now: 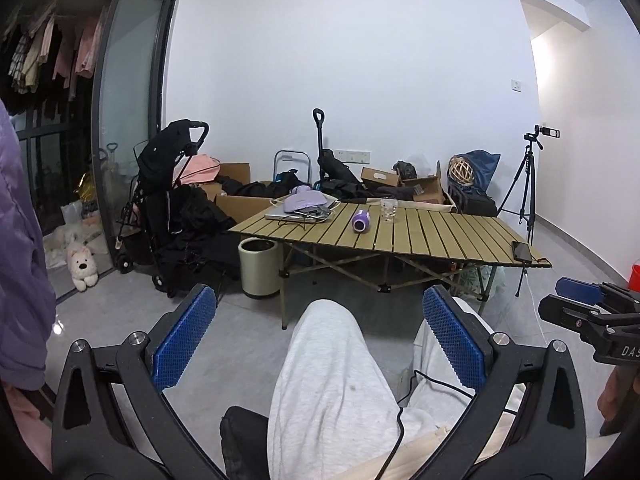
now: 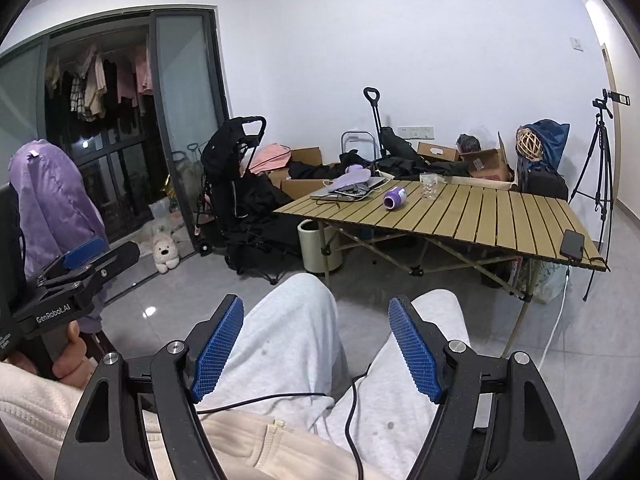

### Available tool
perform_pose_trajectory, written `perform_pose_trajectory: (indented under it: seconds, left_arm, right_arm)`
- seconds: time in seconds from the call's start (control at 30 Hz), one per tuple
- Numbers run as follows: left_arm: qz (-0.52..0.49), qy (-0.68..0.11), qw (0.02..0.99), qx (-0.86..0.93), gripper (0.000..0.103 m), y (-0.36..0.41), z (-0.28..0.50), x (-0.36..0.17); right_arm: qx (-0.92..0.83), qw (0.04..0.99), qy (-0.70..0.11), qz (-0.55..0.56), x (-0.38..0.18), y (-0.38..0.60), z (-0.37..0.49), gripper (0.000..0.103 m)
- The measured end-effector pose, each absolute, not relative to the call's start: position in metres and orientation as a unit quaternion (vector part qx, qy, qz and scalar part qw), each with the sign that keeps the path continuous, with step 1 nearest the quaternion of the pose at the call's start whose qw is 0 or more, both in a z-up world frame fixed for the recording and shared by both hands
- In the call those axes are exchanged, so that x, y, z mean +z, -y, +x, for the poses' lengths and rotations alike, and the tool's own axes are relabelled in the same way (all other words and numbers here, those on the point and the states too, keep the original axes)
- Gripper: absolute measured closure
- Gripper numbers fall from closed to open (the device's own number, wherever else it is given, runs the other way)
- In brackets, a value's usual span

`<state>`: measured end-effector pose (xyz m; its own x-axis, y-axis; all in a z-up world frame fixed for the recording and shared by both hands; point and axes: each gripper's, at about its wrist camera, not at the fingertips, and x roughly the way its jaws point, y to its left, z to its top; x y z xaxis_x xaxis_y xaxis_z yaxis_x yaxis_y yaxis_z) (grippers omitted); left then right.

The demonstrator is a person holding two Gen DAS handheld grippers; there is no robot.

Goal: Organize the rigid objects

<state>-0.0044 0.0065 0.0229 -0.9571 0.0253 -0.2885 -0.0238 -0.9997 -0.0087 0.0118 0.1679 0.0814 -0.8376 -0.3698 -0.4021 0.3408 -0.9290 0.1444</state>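
— What are your tongs doing?

— Your left tongs (image 1: 318, 336) are gaping wide over your knees, gripping nothing. Your right tongs (image 2: 316, 346) are spreading wide too, empty, low above your lap.

— And where are your things sitting?

— Well apart from you, on the slatted bench (image 1: 440, 236). The purple bottle (image 1: 361, 221) is lying on its side, just beside the upright clear glass (image 1: 388, 209). A laptop (image 1: 294, 215) is occupying the far left corner, and a phone (image 1: 522, 251) is resting at the near right edge.
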Motion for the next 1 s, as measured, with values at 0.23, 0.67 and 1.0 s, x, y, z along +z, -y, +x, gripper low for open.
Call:
perform_pose_trajectory:
  seconds: [0.23,0.67,1.0]
  left_arm:
    - [-0.151,0.002,0.021,0.988,0.0,-0.0085,-0.0011,0.0212]
    - [-0.15,0.003,0.023,0.988,0.0,-0.0078,-0.0001,0.0242]
    - [-0.151,0.003,0.023,0.988,0.0,-0.0074,-0.0004,0.0236]
  right_arm:
    - [-0.957,0.19,0.028,0.216,0.0804,-0.1649,0.013,0.023]
    - [-0.958,0.192,0.03,0.21,0.0832,-0.1652,0.0148,0.023]
    - [-0.958,0.191,0.031,0.21,0.0835,-0.1632,0.0156,0.023]
